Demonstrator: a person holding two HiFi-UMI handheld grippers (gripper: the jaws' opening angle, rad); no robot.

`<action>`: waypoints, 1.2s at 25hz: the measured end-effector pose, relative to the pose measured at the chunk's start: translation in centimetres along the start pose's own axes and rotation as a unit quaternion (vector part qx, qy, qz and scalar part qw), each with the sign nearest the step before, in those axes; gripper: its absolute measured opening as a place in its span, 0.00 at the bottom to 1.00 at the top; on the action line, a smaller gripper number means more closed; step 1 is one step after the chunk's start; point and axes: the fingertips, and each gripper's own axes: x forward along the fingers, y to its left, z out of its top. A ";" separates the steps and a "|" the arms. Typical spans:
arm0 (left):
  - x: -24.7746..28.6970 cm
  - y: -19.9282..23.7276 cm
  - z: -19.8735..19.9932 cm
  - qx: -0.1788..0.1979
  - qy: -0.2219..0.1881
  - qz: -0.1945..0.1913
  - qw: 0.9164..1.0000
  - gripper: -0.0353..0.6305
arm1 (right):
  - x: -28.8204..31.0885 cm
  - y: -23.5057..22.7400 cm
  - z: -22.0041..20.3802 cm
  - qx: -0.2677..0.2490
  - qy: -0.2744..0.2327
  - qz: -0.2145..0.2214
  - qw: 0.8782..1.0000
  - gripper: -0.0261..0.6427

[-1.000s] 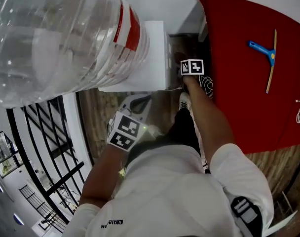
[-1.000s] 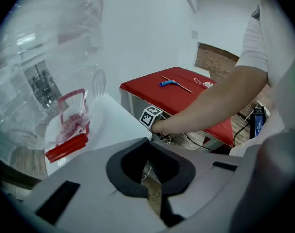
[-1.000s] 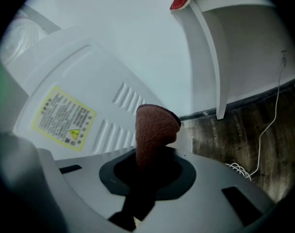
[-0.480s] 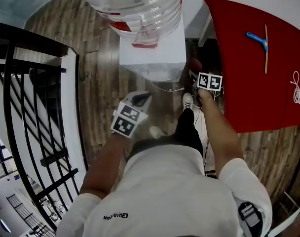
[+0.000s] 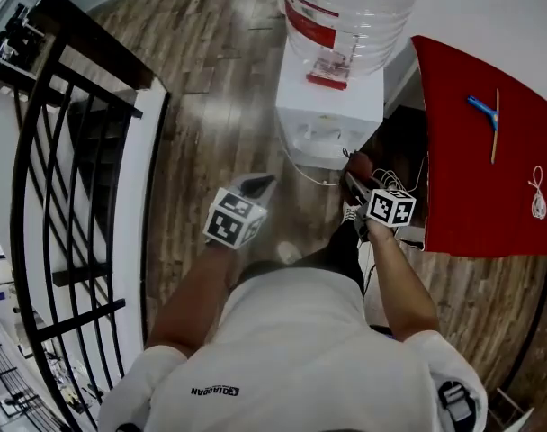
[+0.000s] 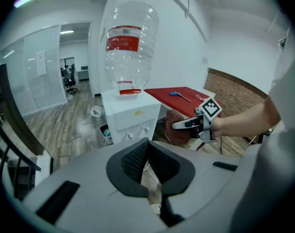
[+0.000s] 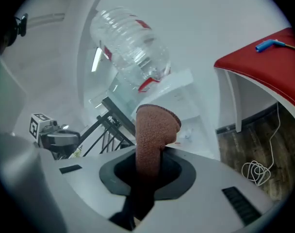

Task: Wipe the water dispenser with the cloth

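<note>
A black railing [image 5: 71,178] is seen down the left of the head view, above the wood floor [image 5: 201,79]. A red table [image 5: 489,169] stands just to the right of the water dispenser [image 5: 332,120], and a blue squeegee [image 5: 483,111] and a coiled white cord [image 5: 536,196] lie on it. An upturned clear bottle [image 5: 350,7] is seated on the dispenser's top. A loose white cable [image 7: 256,171] is coiled on the floor below the table edge. The dispenser's front is left in open view from both grippers.

Compared with half a second ago, the dispenser and bottle are shown smaller and further to the upper right of the head view. More railing and floor are taken in (the camera itself has shifted, so how far the grippers moved cannot be told). The cloth was already held then.

The cloth [image 7: 155,130], a reddish-brown knit, is clamped between the jaws of the right gripper [image 7: 147,174] and stands up out of them, folded over at its top. It is held near the dispenser's front right corner, by the table edge; whether the casing is touched cannot be told. The left gripper [image 5: 258,184] is held before the dispenser and apart from it, its jaws brought together at the tips and empty.
</note>
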 end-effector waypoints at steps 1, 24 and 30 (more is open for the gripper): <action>-0.8 0.6 -0.1 -0.006 -0.007 0.005 1.000 0.04 | -0.2 2.0 0.1 -0.008 0.000 0.013 1.000 0.12; -13.1 14.8 -2.1 -0.113 -0.114 0.087 0.983 0.04 | 10.6 29.3 2.6 -0.198 0.054 0.205 0.957 0.12; -12.3 21.4 -0.7 -0.092 -0.102 0.071 0.988 0.04 | 18.2 30.2 3.7 -0.179 0.062 0.196 0.962 0.12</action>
